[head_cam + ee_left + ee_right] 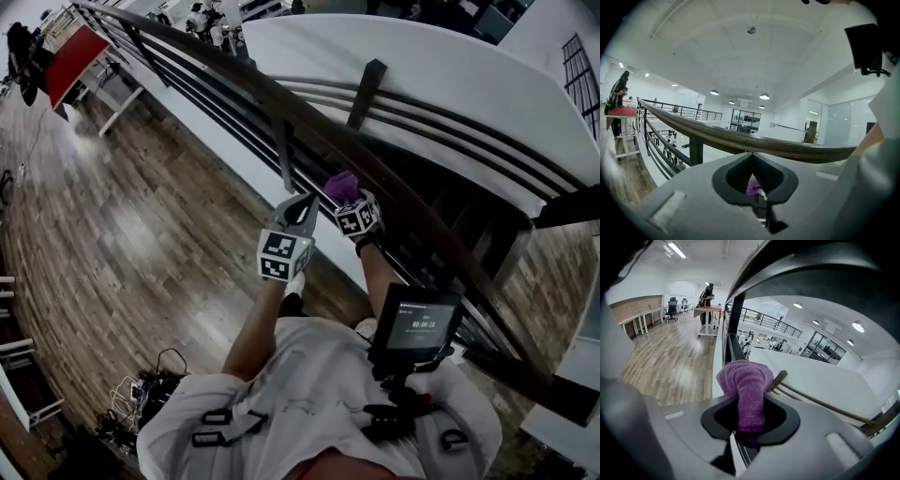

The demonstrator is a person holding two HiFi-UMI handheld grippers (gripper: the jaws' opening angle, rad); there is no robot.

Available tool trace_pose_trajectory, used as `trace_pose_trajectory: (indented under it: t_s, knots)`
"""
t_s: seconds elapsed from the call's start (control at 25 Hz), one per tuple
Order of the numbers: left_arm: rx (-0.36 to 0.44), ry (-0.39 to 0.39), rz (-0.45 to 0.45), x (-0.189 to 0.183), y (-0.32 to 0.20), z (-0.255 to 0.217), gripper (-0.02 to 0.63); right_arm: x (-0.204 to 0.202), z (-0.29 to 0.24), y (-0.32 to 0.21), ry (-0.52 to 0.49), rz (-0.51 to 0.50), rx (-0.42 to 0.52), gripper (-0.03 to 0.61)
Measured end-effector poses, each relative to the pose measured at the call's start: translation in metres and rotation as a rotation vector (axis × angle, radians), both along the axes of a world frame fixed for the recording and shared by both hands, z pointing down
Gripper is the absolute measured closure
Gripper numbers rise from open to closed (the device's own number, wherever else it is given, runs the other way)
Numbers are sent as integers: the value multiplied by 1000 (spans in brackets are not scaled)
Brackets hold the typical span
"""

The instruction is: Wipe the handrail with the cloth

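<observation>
A dark wooden handrail runs from the far upper left down to the lower right. My right gripper is shut on a purple cloth, which sits right at the rail's near side; whether it touches, I cannot tell. In the right gripper view the cloth bulges up out of the jaws, with the rail arching close above. My left gripper is shut and holds nothing, just left of the cloth. In the left gripper view the rail crosses just beyond its tip.
Thin metal bars and a post hang under the rail, with a white wall beyond. Wooden floor lies on my left. A person stands by a red table far along. Cables lie behind me.
</observation>
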State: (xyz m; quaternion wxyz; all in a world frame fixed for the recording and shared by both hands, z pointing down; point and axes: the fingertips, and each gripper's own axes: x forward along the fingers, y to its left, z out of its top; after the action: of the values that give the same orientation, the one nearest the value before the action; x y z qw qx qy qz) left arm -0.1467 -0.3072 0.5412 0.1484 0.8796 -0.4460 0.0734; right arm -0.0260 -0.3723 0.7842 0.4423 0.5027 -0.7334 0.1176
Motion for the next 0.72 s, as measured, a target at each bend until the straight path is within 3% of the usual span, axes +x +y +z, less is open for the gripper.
trace_pose_trajectory:
  t_s: [0.72]
  knots:
    - [14,-23,140,77,33,-6,614,59,1,53,1,4,-13,491]
